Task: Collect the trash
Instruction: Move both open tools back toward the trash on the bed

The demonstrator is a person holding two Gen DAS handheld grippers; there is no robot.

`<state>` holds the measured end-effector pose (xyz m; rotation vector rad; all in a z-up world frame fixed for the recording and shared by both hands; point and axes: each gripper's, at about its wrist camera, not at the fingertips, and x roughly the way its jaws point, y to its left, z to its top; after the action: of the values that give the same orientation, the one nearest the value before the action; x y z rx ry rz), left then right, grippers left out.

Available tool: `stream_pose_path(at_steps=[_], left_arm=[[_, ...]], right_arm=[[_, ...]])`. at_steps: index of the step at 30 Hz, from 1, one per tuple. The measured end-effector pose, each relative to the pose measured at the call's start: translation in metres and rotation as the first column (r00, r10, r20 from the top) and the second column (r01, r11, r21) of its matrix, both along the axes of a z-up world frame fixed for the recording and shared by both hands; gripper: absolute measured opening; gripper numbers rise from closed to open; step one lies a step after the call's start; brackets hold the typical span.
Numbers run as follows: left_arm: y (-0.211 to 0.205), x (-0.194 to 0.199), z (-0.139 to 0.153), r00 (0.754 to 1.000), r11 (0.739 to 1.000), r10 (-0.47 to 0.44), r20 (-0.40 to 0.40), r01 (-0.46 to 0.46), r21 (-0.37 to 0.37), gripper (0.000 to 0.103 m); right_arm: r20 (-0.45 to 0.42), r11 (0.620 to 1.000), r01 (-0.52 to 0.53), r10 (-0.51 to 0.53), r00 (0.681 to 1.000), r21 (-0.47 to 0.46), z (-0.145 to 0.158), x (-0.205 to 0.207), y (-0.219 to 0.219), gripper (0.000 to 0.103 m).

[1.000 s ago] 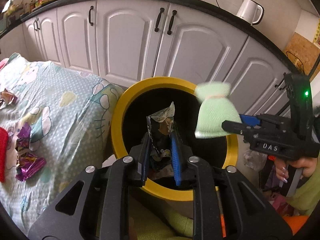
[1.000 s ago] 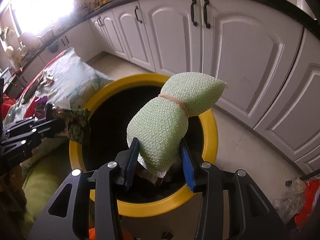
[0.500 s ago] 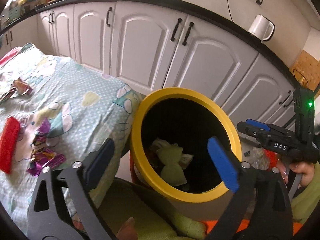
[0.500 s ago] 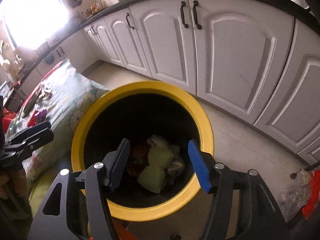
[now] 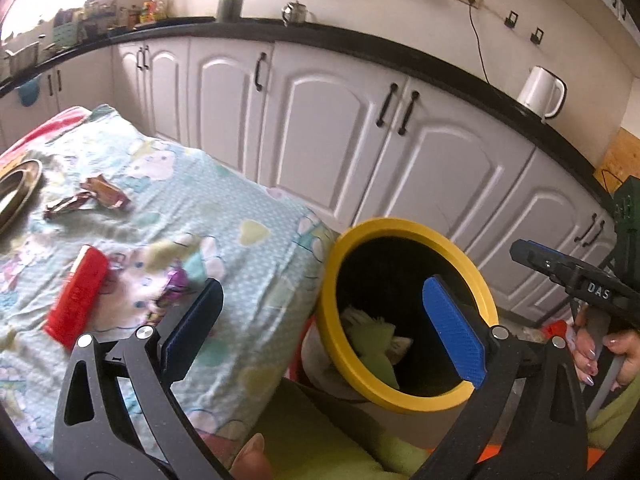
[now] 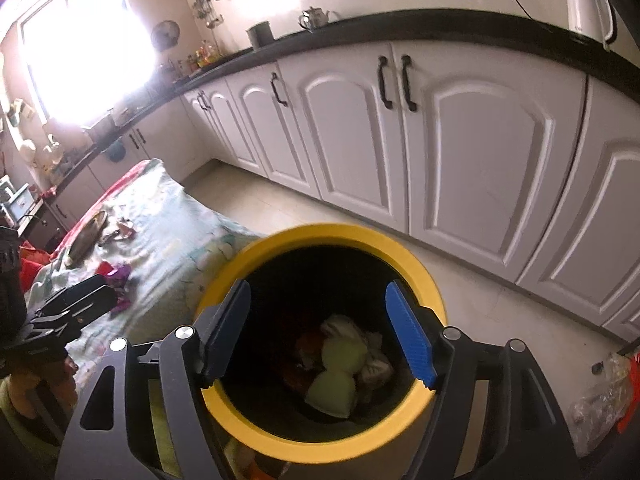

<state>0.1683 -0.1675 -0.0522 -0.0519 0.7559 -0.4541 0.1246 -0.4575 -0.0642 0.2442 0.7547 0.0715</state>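
Observation:
A black bin with a yellow rim (image 5: 400,226) stands on the floor beside the cloth-covered table (image 5: 248,264). A pale green mesh bundle (image 6: 340,376) lies inside it on other rubbish. My right gripper (image 6: 318,286) hangs above the bin mouth (image 6: 332,234), its jaws opening with nothing between them. My left gripper (image 5: 322,284) stands wide open and empty, above the gap between table edge and bin. On the cloth lie a purple wrapper (image 5: 176,284), a red packet (image 5: 76,300) and brown wrappers (image 5: 100,196).
A metal plate (image 5: 16,196) sits at the table's far left. White cabinets (image 5: 320,132) under a black counter run behind the bin. A white kettle (image 5: 540,94) stands on the counter. Plastic bags (image 6: 600,384) lie on the floor at right. A person's green-clad lap fills the foreground.
Both grippers opened. The dark wrapper left the left jaws and the green mesh bundle left the right jaws; the bundle now lies in the bin. Both rose, and the left view swung toward the table.

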Motion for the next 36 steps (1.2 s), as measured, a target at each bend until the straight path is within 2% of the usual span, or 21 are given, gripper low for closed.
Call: stream_pose_path(at_steps=[10,20,27,36], left_arm=[[0.042,-0.003,0.014,0.993,0.994,0.105,0.052,-0.103,-0.033,0.092],[0.090,-0.003,0.020,0.973,0.976,0.216,0.078,-0.211,-0.060,0.092],[0.128,0.001,0.022,0.950,0.951,0.302,0.078,-0.295,-0.092,0.092],[0.172,0.008,0.023,0.916,0.916,0.396,0.071,-0.388,-0.096,0.092]], right_arm=[[0.035,0.995,-0.098,0.098,0.995,-0.010,0.024,0.003,0.048,0.068],[0.049,0.977,-0.209,0.211,0.976,-0.035,0.038,0.009,0.100,0.068],[0.040,0.959,-0.283,0.283,0.958,-0.023,0.042,0.014,0.135,0.068],[0.028,0.932,-0.361,0.361,0.932,-0.024,0.038,0.021,0.183,0.068]])
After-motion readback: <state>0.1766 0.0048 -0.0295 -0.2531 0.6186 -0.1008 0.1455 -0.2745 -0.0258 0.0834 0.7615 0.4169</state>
